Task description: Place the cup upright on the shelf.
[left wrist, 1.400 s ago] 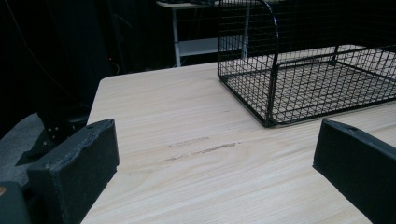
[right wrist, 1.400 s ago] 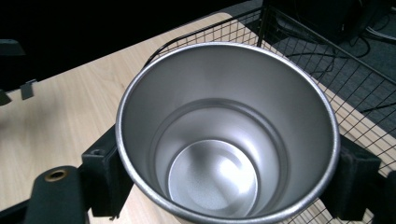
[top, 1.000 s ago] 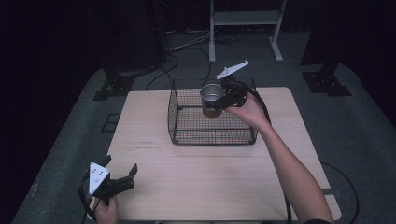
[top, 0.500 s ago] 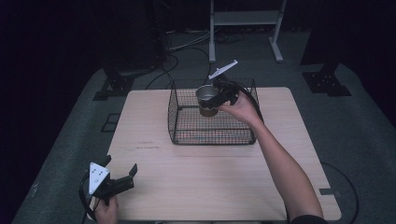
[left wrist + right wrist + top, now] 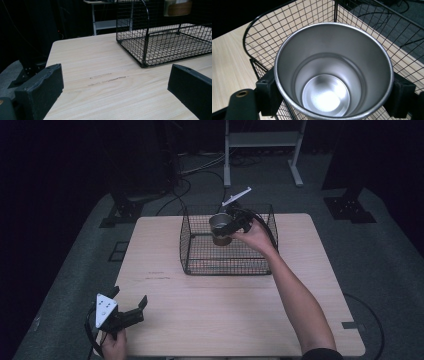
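A steel cup with a brown lower band hangs upright inside the black wire basket, held by my right gripper, which is shut on its sides. From the right gripper view I look straight down into the empty cup, with basket mesh around and beneath it. My left gripper rests at the table's front left corner, open, nothing between its jaws. In the left gripper view the basket stands ahead to the right, and the cup's base hangs above its floor.
The light wood table has bare room in front of the basket and on both sides. A white metal stand and cables lie on the dark floor beyond the table's far edge.
My right gripper has carried the cup a little to the left and lower, deeper into the basket. The left gripper has stayed put.
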A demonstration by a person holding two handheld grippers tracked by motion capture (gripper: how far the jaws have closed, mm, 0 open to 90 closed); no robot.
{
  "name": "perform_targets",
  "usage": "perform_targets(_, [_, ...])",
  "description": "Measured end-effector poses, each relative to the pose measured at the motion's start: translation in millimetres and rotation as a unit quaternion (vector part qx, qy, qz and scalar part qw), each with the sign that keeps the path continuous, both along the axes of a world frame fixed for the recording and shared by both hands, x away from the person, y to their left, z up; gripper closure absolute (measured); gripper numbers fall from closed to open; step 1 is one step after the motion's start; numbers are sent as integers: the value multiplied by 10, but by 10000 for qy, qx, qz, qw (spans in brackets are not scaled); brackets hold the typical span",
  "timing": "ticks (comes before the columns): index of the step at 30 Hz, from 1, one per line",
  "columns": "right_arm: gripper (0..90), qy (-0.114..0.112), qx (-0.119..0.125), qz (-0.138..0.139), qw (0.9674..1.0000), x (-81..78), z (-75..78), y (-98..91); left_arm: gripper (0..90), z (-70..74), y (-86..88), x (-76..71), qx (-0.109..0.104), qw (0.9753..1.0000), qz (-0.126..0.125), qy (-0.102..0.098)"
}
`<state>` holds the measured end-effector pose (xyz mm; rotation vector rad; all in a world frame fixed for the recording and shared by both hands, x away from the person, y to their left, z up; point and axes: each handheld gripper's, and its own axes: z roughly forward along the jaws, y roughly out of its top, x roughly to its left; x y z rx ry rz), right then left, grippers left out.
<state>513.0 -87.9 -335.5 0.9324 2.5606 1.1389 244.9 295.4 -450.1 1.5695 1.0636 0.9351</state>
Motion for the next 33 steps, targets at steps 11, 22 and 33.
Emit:
perform_targets(11, [178, 173, -192, -126, 9996, 122, -216, 65, 0, 1, 21, -10, -7, 10000, 23, -16])
perform_targets(22, [178, 281, -352, -181, 9988, 202, -375, 94, 0, 5, 21, -22, 3, 10000, 33, -12])
perform_targets(33, [177, 404, -370, -321, 9980, 263, -535, 56, 0, 11, 32, -33, -11, 10000, 40, -11])
